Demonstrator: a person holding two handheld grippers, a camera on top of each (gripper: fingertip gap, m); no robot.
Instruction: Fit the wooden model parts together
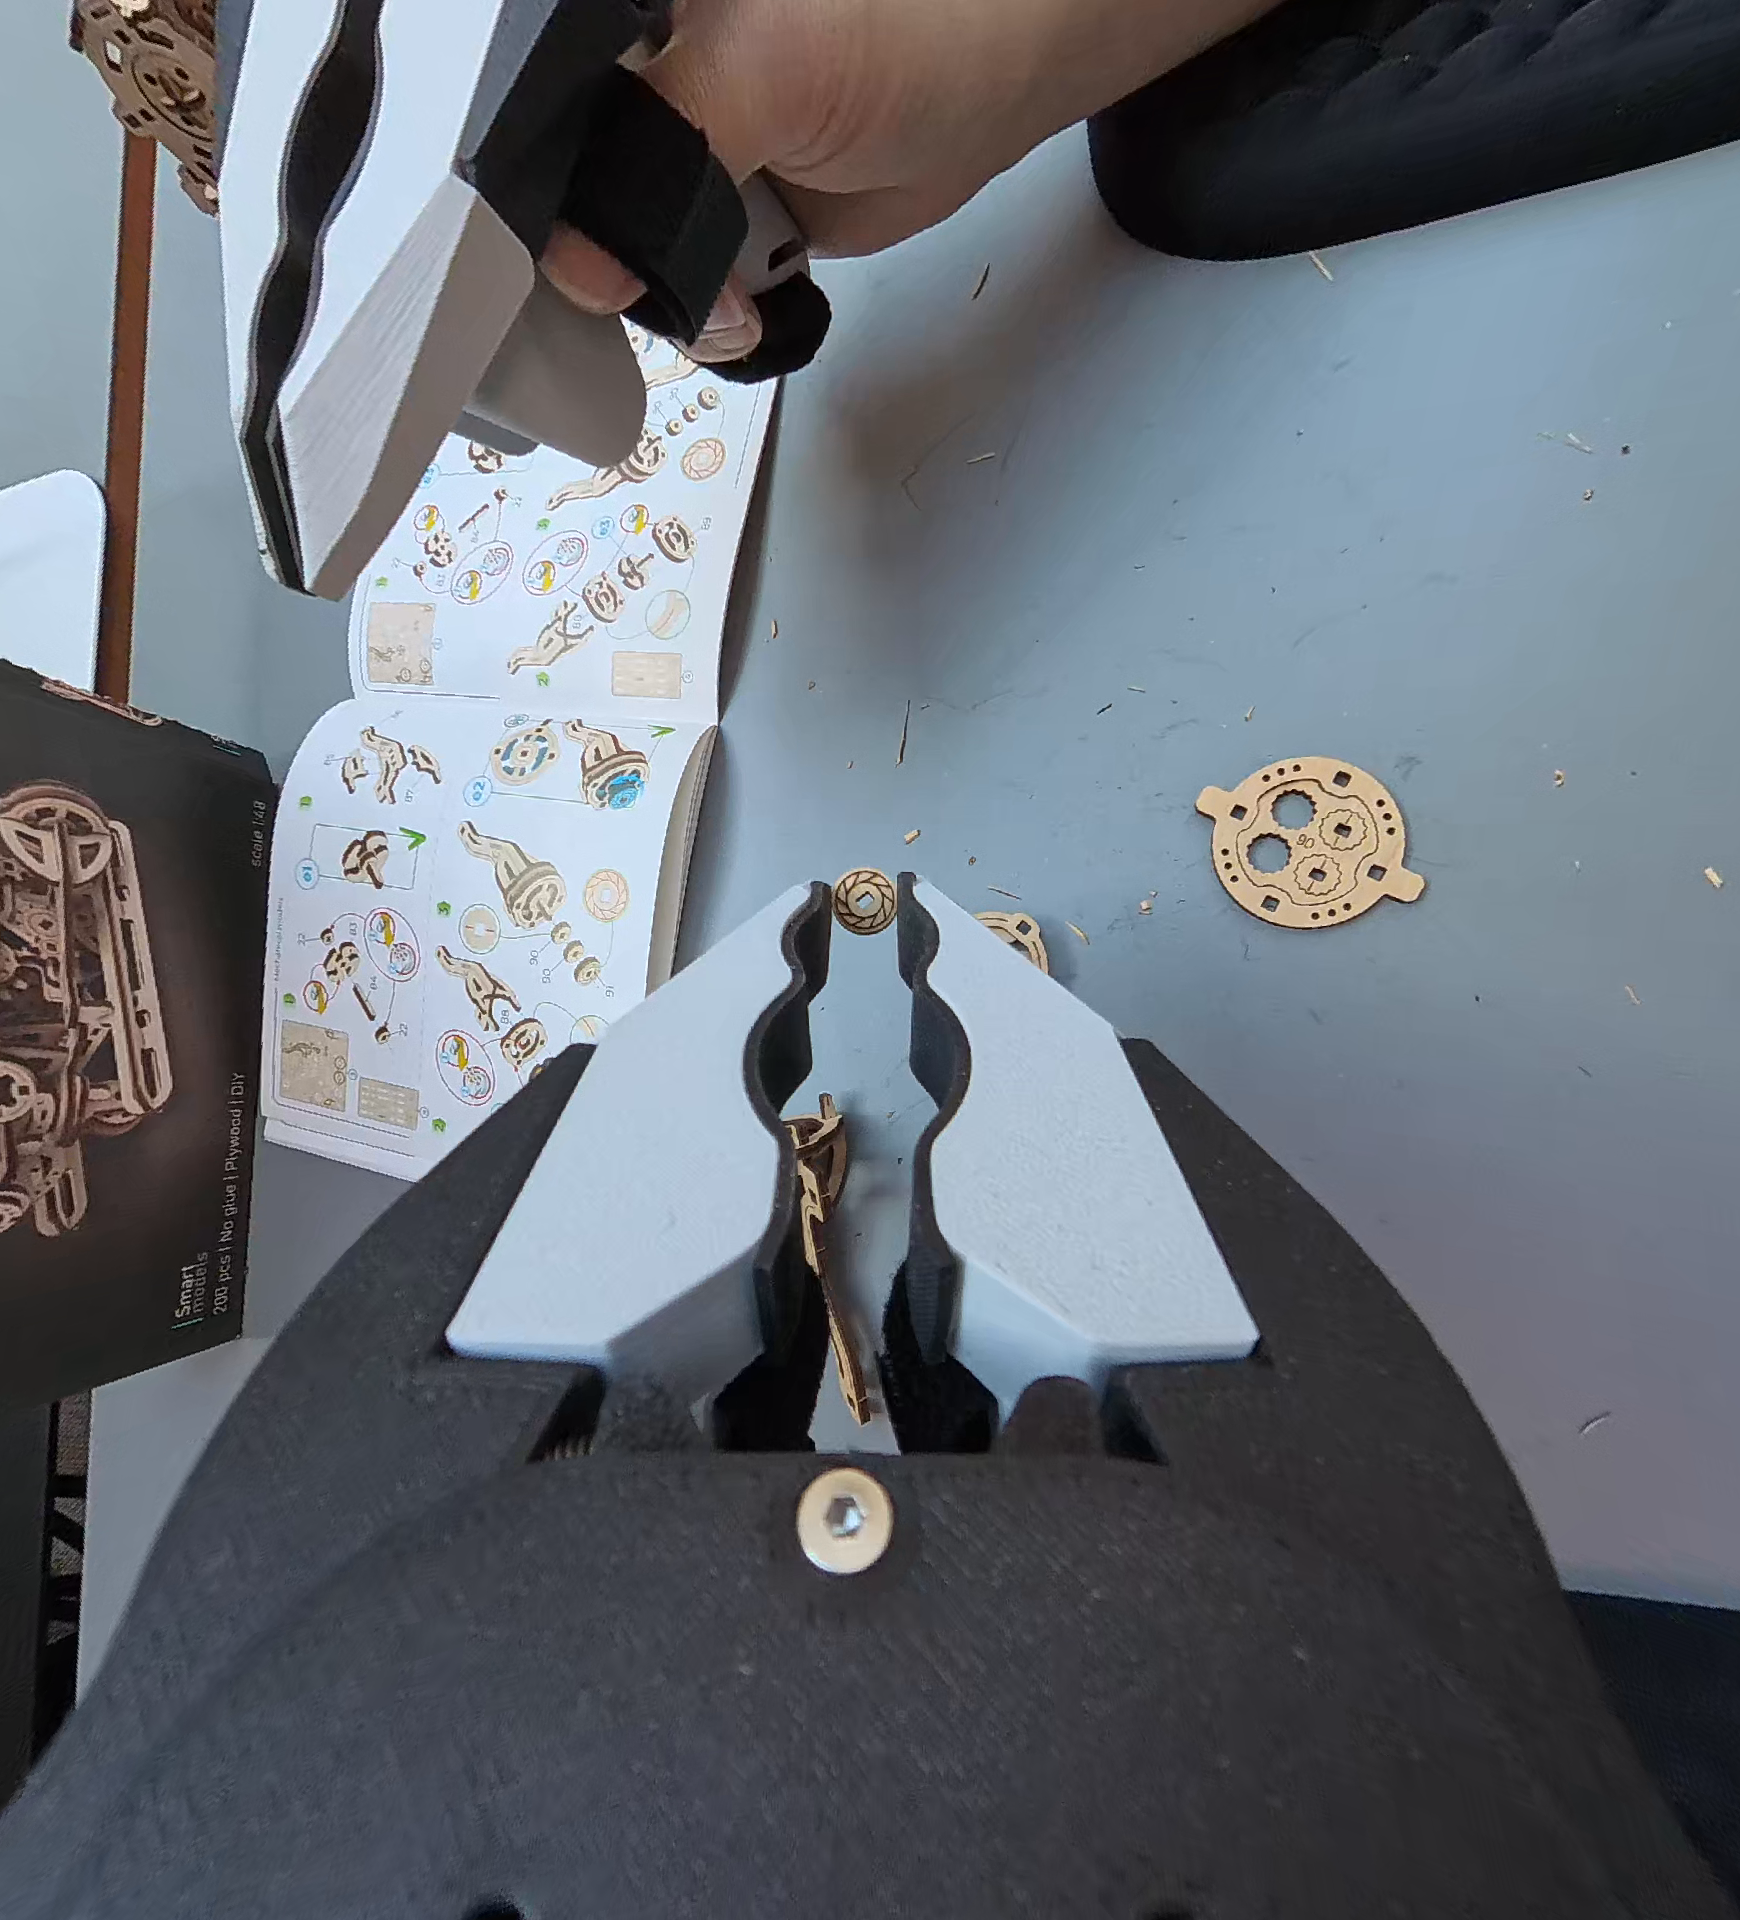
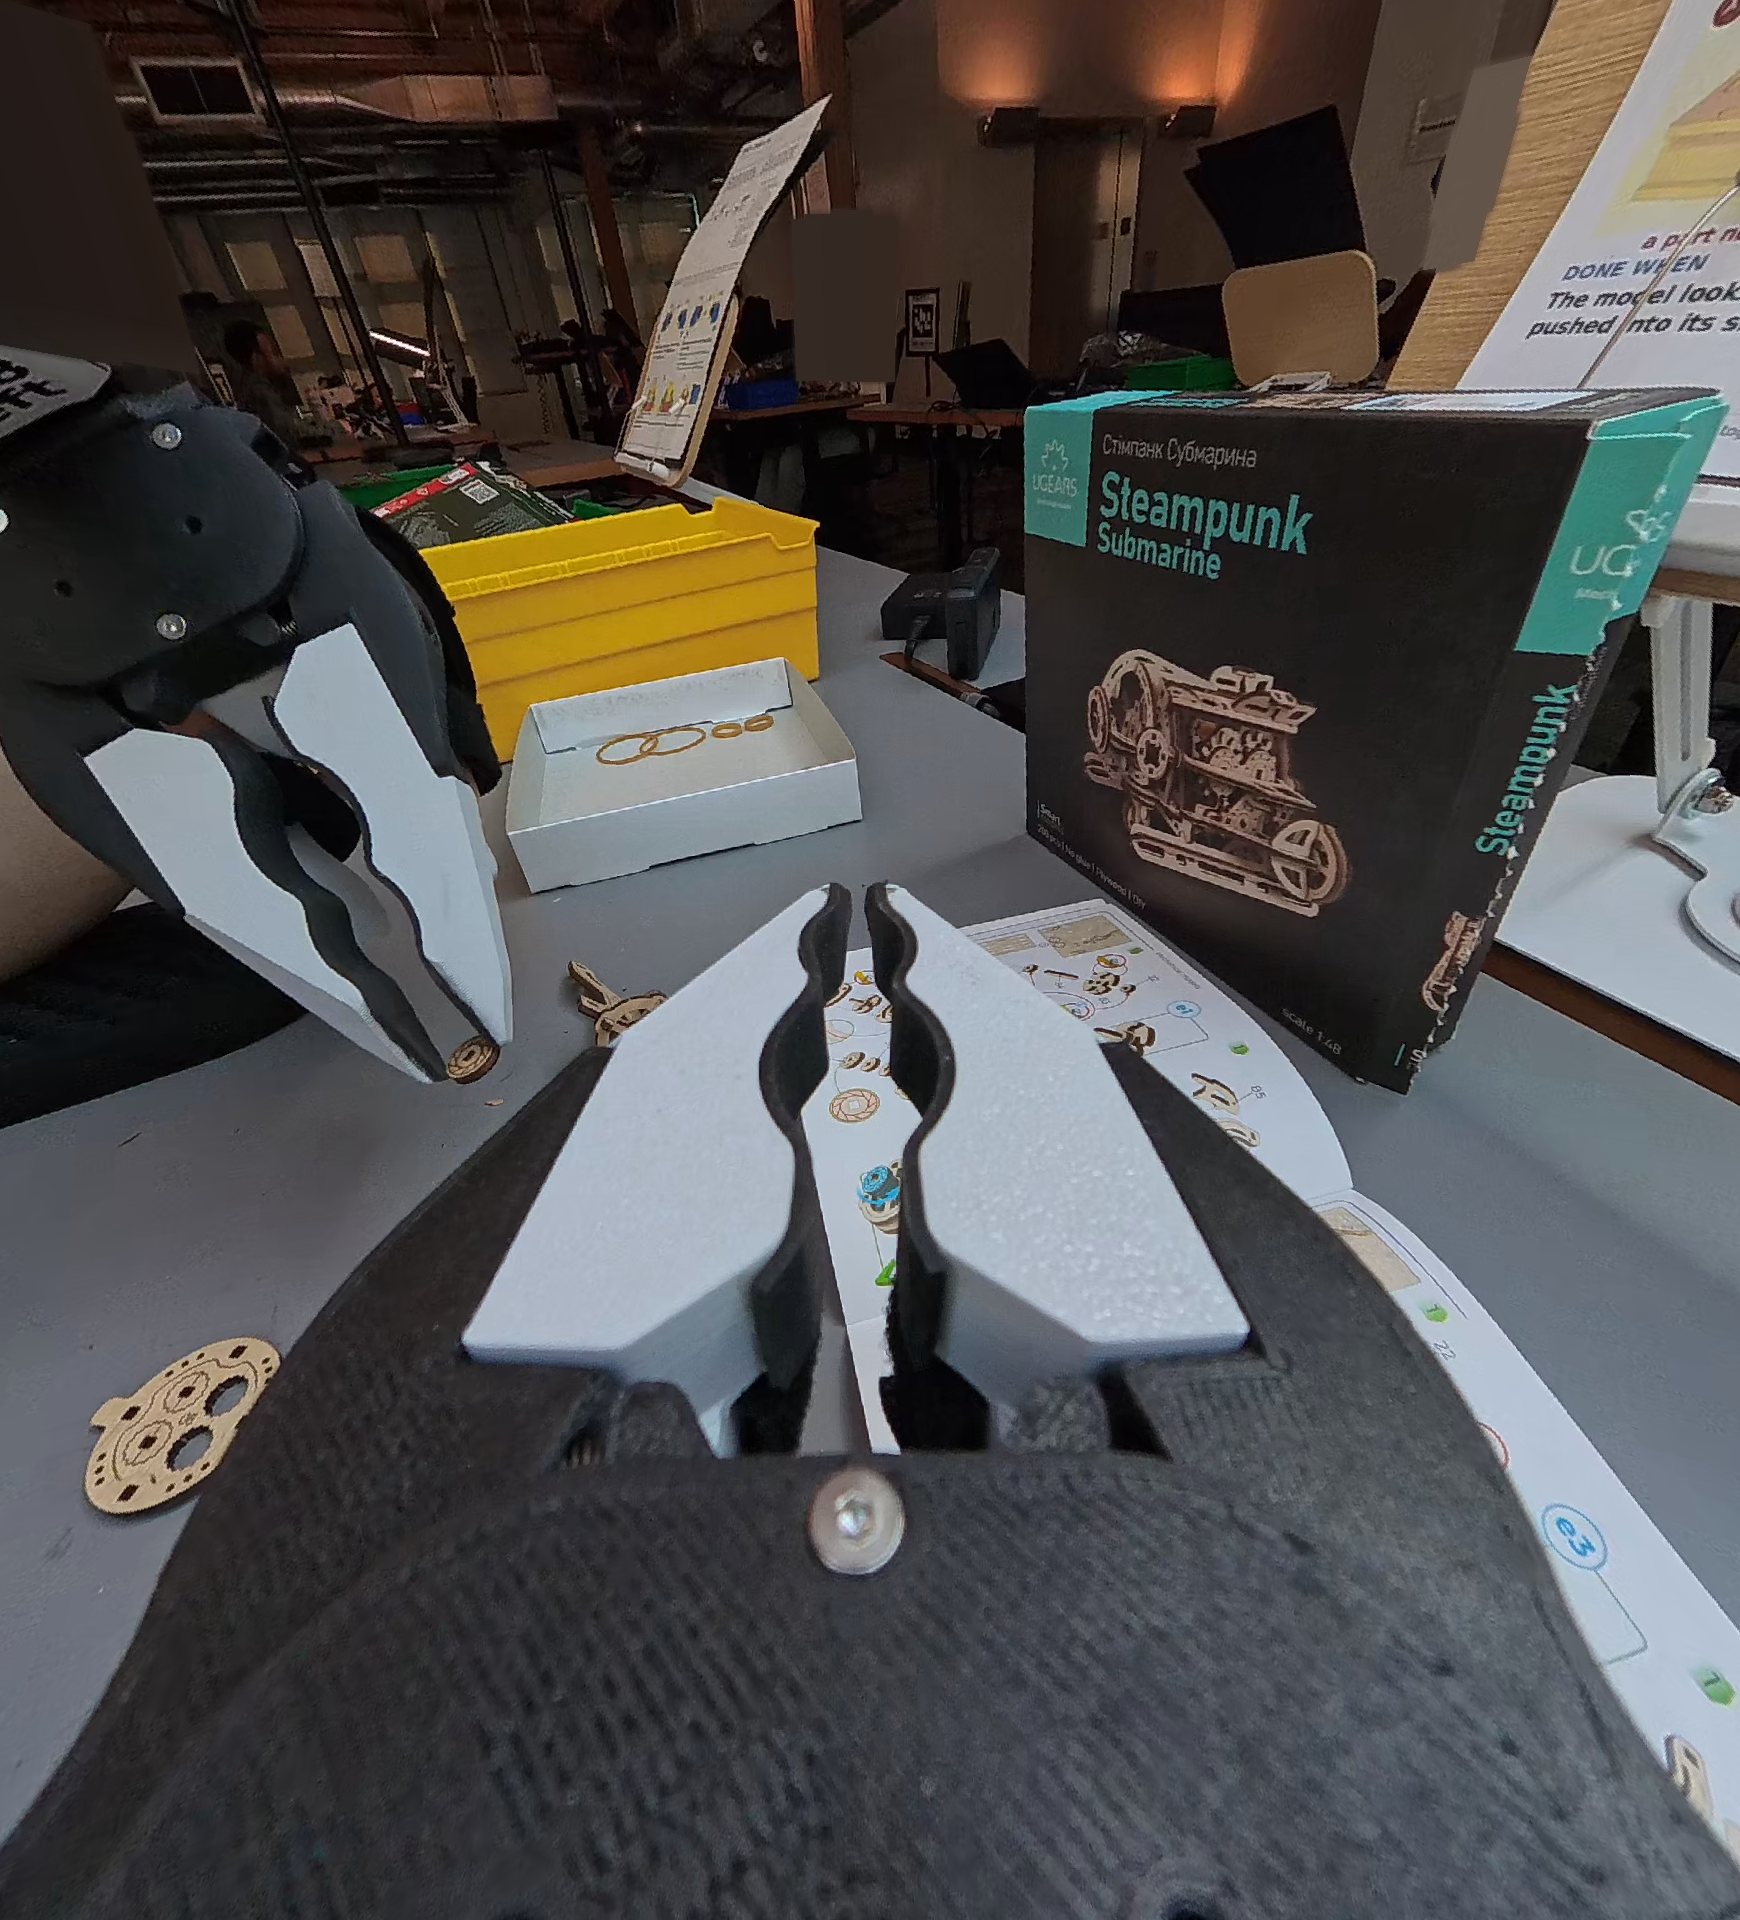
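My left gripper (image 1: 864,883) is shut on a small round wooden disc (image 1: 863,902) at its fingertips, low on the grey table (image 1: 1365,1143). The right wrist view shows the same gripper (image 2: 461,1049) with the disc (image 2: 473,1060) at table level. A flat wooden part (image 1: 822,1195) lies under its fingers and also shows in the right wrist view (image 2: 617,1003). Another part (image 1: 1017,928) peeks out past the right finger. A round wooden plate with holes (image 1: 1307,842) lies apart to the right; it shows in the right wrist view too (image 2: 182,1423). My right gripper (image 2: 858,894) is shut and empty above the open instruction booklet (image 2: 1468,1403).
The black kit box (image 2: 1313,707) stands behind the booklet (image 1: 533,831). A white tray with rubber bands (image 2: 684,821) and a yellow bin (image 2: 637,592) sit farther back. A white stand (image 2: 1676,883) is at the right. Wood splinters dot the table. A dark cushion (image 1: 1468,104) lies under the person's arm. The gap from one gripper's tips to the other's is roughly 11 cm.
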